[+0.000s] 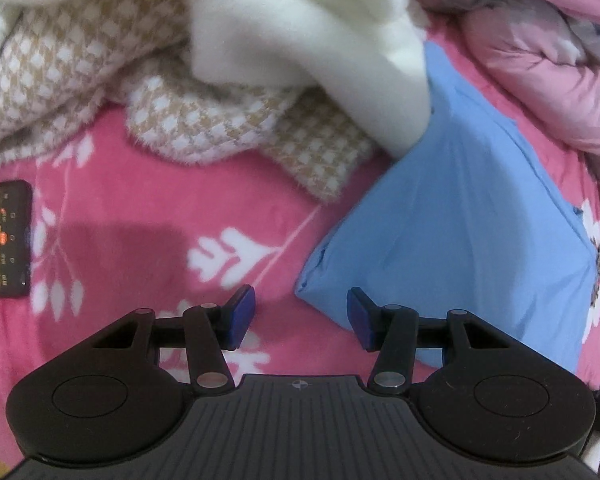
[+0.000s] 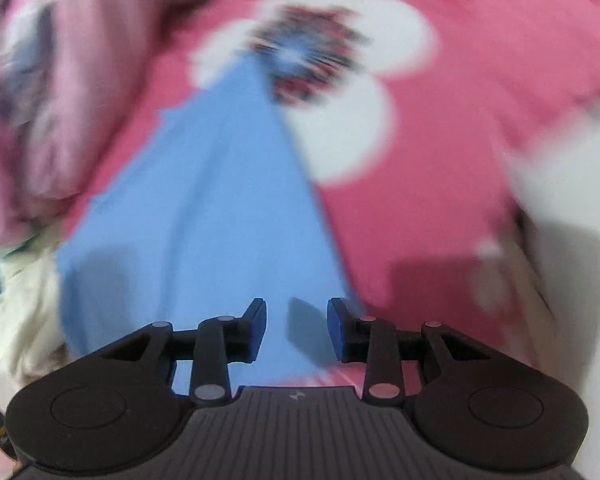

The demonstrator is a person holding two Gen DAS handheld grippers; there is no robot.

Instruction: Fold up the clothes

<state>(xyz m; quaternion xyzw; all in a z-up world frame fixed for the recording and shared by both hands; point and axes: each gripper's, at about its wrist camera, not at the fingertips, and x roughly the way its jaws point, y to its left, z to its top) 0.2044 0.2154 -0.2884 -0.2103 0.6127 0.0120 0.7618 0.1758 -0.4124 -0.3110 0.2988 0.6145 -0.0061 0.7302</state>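
A light blue garment (image 1: 464, 216) lies folded on the pink floral bedsheet (image 1: 148, 216), its near corner just ahead of my left gripper (image 1: 301, 312), which stands open and holds nothing. A white fleece garment (image 1: 308, 28) drapes over the blue one's far end. A beige houndstooth garment (image 1: 180, 120) lies crumpled behind. In the blurred right wrist view, the blue garment (image 2: 204, 200) stretches away under my right gripper (image 2: 297, 320), whose jaws are open with nothing between them.
A phone (image 1: 4, 240) with a lit screen lies on the sheet at the left. A pale pink padded quilt (image 1: 548, 80) is heaped at the back right, also seen as pink bedding (image 2: 52, 92). White cloth (image 2: 572, 208) shows at the right.
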